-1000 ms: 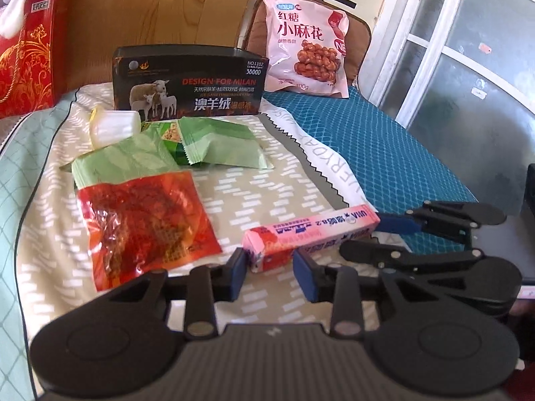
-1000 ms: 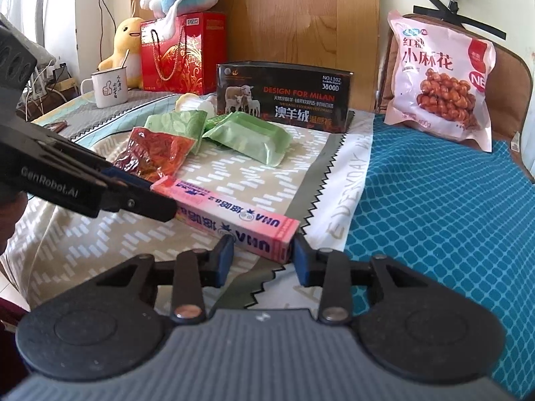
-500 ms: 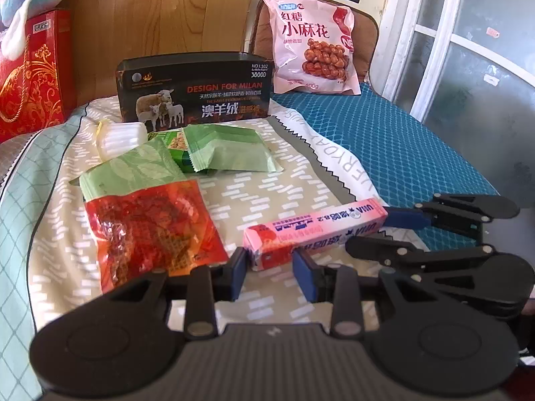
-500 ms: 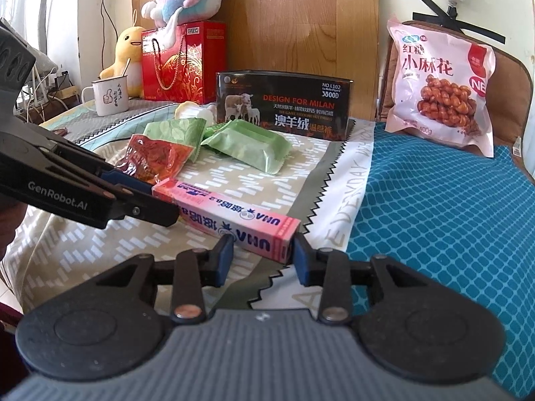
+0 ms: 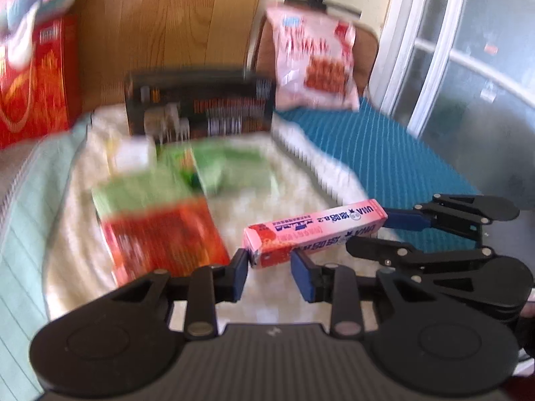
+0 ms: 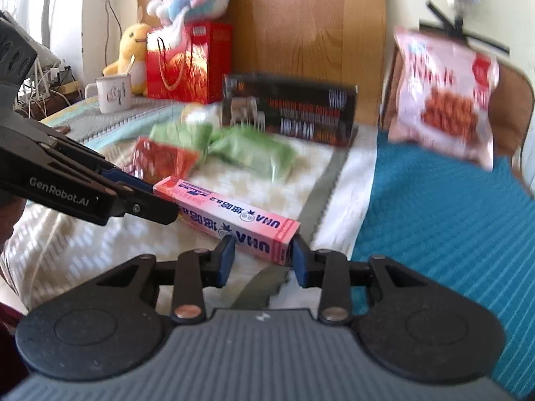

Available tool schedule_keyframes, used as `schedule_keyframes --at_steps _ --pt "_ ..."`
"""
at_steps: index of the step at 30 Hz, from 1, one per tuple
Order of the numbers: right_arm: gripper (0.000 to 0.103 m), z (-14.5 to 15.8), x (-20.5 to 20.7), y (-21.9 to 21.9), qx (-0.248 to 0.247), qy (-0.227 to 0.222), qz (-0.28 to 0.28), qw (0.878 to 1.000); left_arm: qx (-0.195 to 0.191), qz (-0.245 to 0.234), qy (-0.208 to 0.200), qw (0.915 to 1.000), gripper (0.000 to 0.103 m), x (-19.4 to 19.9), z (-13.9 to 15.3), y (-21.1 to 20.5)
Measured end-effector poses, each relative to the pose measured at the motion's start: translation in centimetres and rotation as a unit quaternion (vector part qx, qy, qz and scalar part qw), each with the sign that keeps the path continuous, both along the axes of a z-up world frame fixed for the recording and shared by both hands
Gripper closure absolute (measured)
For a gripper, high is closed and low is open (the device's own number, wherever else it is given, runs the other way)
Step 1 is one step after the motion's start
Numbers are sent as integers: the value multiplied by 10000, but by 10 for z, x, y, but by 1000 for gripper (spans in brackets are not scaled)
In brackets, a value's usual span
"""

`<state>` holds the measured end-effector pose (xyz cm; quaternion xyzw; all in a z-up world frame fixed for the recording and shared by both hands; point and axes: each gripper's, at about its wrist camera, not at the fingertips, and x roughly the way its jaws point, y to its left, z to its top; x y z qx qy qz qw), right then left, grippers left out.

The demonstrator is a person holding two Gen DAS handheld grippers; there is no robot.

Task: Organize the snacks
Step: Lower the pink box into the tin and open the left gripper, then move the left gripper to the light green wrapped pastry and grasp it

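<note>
I hold the pink box [image 5: 314,232] off the bed [image 6: 444,220] by its 2 ends: my left claw [image 5: 270,272] pinches 1 end, its blue pads [image 5: 239,275] pressed on the carton, and my right claw [image 6: 261,260] grasps the other end the same way, the box slanting between them above the bed's near edge. Beyond it on the cream cover lie a red packet [image 5: 167,237], then 2 green packets [image 6: 254,155] side by side, all blurred. A dark box [image 6: 289,113] stands upright behind them near the far edge. To its right a pink bag [image 6: 444,97] leans upright at the far right corner, above the teal blanket. At the far left a red bag [image 6: 187,63] stands with a plush toy [image 6: 190,3] on top, a white mug [image 6: 112,93] just beside it.
</note>
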<state>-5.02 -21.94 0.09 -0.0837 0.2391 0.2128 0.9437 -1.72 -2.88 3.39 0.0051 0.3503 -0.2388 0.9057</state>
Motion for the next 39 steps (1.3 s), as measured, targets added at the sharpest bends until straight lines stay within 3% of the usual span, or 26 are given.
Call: schedule_keyframes --at_steps 3,7,13,18,21,24,28,31,34,36,39 --pt "64 27 27 1 18 -425 22 9991 -70 32 -467 9989 74 21 32 4" --pt "64 53 88 9 28 -788 4 9969 -91 273 -858 9959 74 79 59 6" --pt "64 55 192 21 367 -342 -194 9986 -218 656 -542 9961 74 182 58 15" --pt "63 40 234 35 201 -178 -272 9993 -49 922 -259 9954 74 232 37 14" --pt "58 29 246 43 146 -13 -283 9995 -19 1139 -134 9934 73 247 26 16" --pt "54 31 242 42 270 -96 -335 9990 -173 1257 -286 9915 71 242 32 24" --pt "53 43 199 26 632 -336 -276 9971 -653 1241 -633 9881 67 196 51 46" --pt "53 34 168 20 855 94 69 9963 -1081 1125 -463 9867 67 152 45 69" --pt "53 12 152 26 665 588 288 9956 -1362 846 -95 9870 66 113 27 73" --pt "53 1 148 33 458 756 349 9955 -1383 734 114 9876 67 92 13 69" --pt "51 2 138 33 569 1011 764 9903 -1376 585 341 9882 68 66 -2 66"
